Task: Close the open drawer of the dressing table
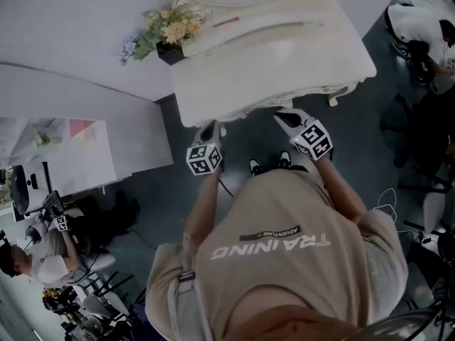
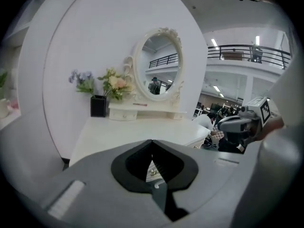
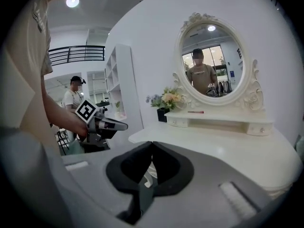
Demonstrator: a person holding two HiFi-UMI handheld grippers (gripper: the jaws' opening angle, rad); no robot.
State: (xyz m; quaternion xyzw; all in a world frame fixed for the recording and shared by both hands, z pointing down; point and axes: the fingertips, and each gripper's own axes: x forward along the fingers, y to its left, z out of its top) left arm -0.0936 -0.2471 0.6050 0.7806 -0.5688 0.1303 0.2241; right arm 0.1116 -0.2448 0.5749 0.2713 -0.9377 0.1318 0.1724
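Drawer of dressing table [image 1: 270, 62]: sits under front edge, 12 o'clock from person, hidden by tabletop in head view (only white sliver with gilt fitting shows behind jaws). Likely light, rigid, free-sliding, so push flat at centre of front. Left gripper [image 1: 209, 129] at 11 o'clock, right gripper [image 1: 285, 116] at 1 o'clock, both closed tip to tip, holding nothing. Count: one table, one mirror [image 3: 212, 63], one flower pot [image 1: 170, 53], two grippers.

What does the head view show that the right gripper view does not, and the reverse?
Only the head view shows the person's shoes and the dark floor below the table. Only the right gripper view shows a person reflected in the oval mirror. Both show the dressing table top, the flowers and the left gripper.
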